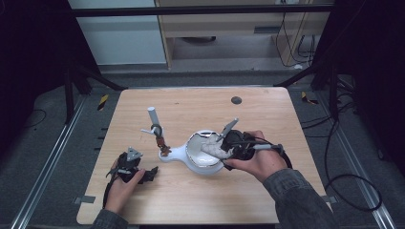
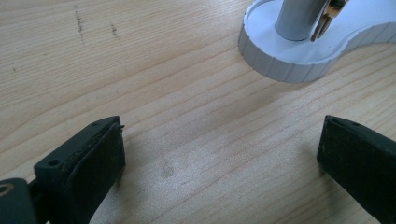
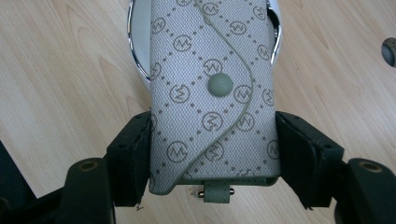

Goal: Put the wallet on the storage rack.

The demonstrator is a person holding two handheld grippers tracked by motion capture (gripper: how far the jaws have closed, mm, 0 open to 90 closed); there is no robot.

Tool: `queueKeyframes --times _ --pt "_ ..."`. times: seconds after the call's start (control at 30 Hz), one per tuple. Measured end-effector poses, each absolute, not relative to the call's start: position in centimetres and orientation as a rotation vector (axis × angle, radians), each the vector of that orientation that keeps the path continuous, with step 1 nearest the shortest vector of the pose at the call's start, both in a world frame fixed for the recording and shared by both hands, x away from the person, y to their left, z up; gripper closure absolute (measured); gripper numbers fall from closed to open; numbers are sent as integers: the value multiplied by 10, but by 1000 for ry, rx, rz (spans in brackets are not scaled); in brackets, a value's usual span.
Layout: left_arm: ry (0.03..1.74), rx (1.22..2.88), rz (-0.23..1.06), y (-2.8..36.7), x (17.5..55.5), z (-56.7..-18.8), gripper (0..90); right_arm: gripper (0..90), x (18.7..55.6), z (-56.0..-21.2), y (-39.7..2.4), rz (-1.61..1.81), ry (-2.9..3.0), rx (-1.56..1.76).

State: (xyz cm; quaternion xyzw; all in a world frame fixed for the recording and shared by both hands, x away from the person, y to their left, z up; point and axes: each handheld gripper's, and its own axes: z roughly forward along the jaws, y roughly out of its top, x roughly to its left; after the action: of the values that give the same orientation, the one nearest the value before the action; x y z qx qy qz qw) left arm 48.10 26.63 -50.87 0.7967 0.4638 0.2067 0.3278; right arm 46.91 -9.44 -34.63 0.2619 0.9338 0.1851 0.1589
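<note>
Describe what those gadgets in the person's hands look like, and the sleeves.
Each hand-held gripper is black: the left hand-held gripper carries a grey three-cornered plate on top, the right hand-held gripper trails a black cable. Their jaws are chunky black blocks with dark pads. Both sleeves are grey.

Open tabletop at the edges, clutter in the middle

The white stand (image 1: 191, 155) with its upright post (image 1: 154, 119) blocks the table's (image 1: 200, 102) centre; the right gripper (image 1: 220, 149) holding a patterned pouch (image 3: 212, 93) sits over its dish, the left gripper (image 1: 152, 173) just beside its base. Far and near wood lies bare.
</note>
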Motion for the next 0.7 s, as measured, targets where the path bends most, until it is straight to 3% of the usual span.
queueKeyframes --times 0.7 --pt "1214 2086 542 266 481 -509 1 321 478 -366 -65 471 2751 701"
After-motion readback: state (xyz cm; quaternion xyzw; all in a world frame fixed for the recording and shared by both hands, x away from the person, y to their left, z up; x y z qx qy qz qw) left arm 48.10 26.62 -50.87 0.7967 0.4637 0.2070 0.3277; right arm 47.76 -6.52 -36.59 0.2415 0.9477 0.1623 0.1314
